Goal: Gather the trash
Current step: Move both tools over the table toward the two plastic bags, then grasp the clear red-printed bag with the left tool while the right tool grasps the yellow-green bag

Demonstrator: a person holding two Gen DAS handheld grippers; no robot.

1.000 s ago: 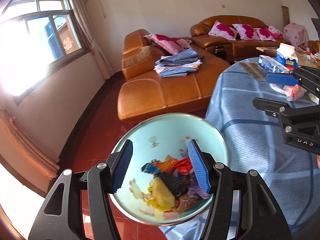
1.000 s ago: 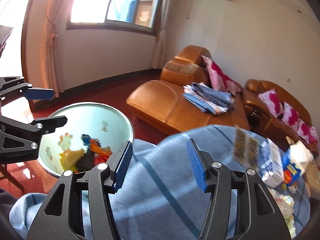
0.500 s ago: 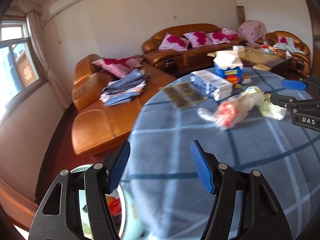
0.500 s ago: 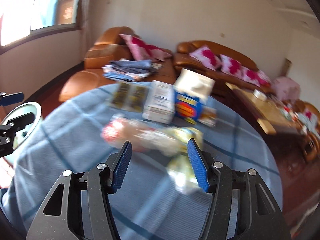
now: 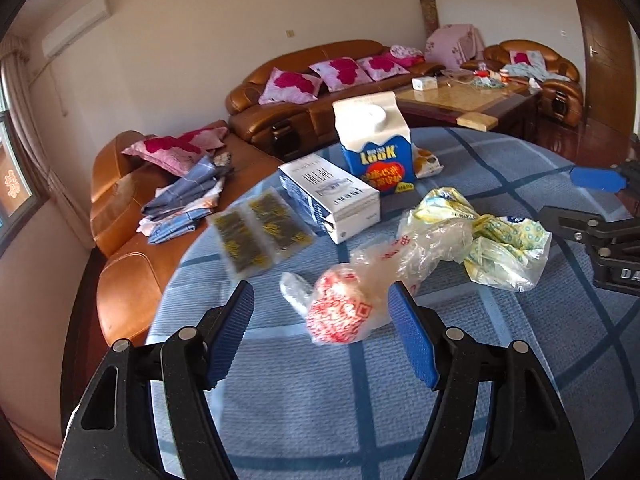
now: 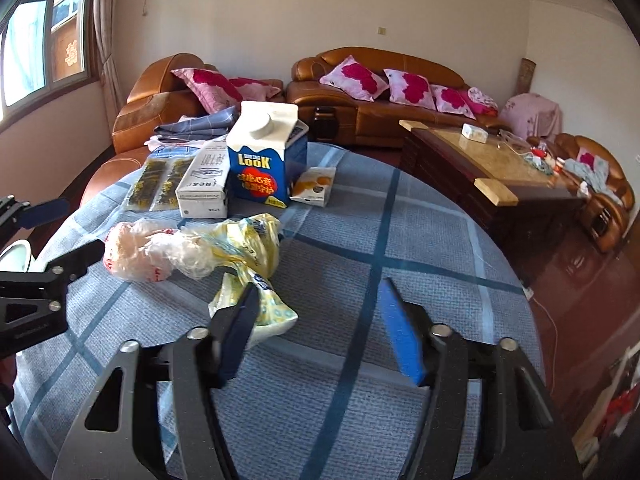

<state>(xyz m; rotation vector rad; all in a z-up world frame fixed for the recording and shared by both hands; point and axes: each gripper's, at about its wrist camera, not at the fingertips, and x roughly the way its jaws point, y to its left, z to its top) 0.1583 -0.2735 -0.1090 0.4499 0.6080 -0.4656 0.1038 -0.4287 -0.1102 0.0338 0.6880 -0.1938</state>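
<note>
A crumpled clear plastic bag with red print (image 5: 340, 314) lies on the blue checked tablecloth (image 5: 360, 400). My left gripper (image 5: 320, 298) hovers over its near end, jaws opening, and the pads do not press on it. A yellow-patterned plastic wrapper (image 6: 256, 248) lies beside the bag (image 6: 140, 256). My right gripper (image 6: 319, 288) is just right of the wrapper, jaws opening, nothing between its fingers; its left finger overlaps the wrapper's near tip. Each gripper shows at the edge of the other's view: the right gripper (image 5: 576, 198), the left gripper (image 6: 64, 232).
Farther back on the table stand a blue LOOK milk carton (image 6: 264, 160), a white box (image 6: 204, 184), dark sachets (image 6: 156, 184) and a small orange packet (image 6: 314, 186). A bowl's rim (image 6: 16, 256) shows past the table's left edge. Brown sofas and a coffee table (image 6: 492, 160) stand beyond.
Both grippers swung away from the bowl of trash beside the table and now face the trash on the tablecloth. Both sets of jaws stand wider apart.
</note>
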